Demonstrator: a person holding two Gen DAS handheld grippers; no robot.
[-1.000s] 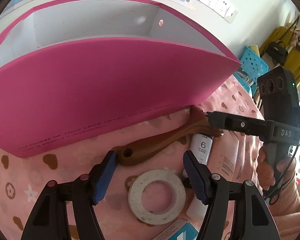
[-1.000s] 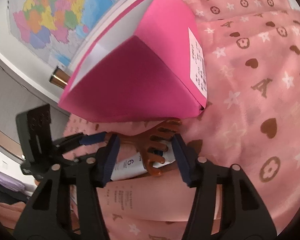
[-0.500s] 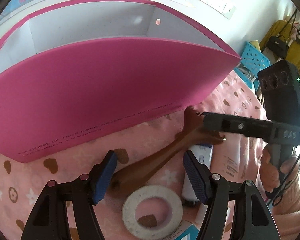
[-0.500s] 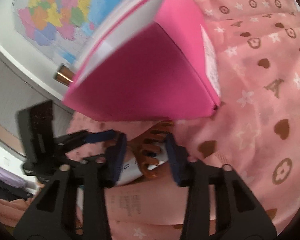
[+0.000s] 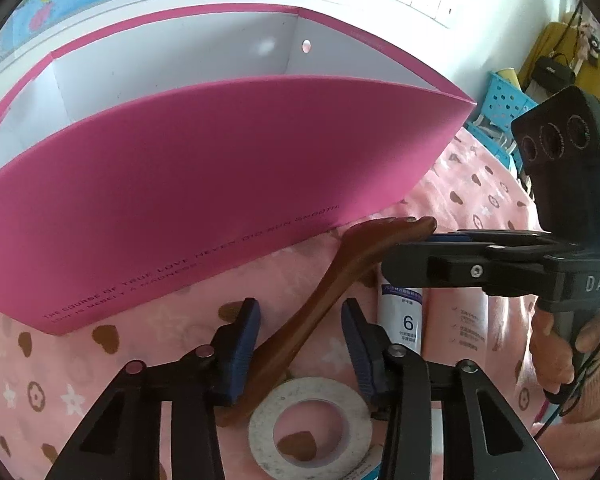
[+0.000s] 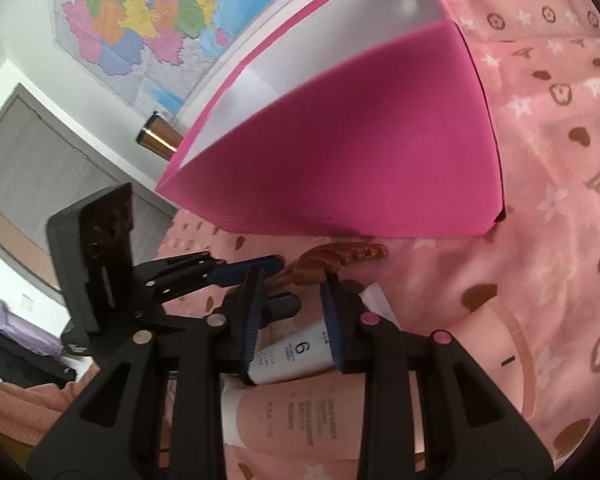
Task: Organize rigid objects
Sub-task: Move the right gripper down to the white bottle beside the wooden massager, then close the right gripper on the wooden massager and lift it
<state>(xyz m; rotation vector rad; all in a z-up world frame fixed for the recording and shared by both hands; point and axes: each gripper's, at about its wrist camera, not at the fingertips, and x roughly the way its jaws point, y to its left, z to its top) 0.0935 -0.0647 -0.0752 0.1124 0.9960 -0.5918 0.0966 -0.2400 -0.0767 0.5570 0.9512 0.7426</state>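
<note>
A brown wooden comb (image 5: 332,280) is raised at an angle in front of the open pink box (image 5: 204,168). My right gripper (image 6: 294,312) is shut on its toothed end (image 6: 332,258); it shows at the right of the left wrist view (image 5: 440,240). My left gripper (image 5: 298,344) is open, its pads either side of the comb's handle without touching. A white tube marked 6 (image 5: 404,316) and a white tape ring (image 5: 310,432) lie on the pink cloth below.
The pink box (image 6: 360,160) has a white interior with dividers and stands against the wall. A pale pink tube (image 5: 466,320) lies beside the white one. A blue basket (image 5: 504,108) stands at the far right. The patterned cloth (image 6: 560,200) stretches right.
My right gripper closed on the comb's toothed end and lifted it off the cloth. My left gripper narrowed around the comb's handle.
</note>
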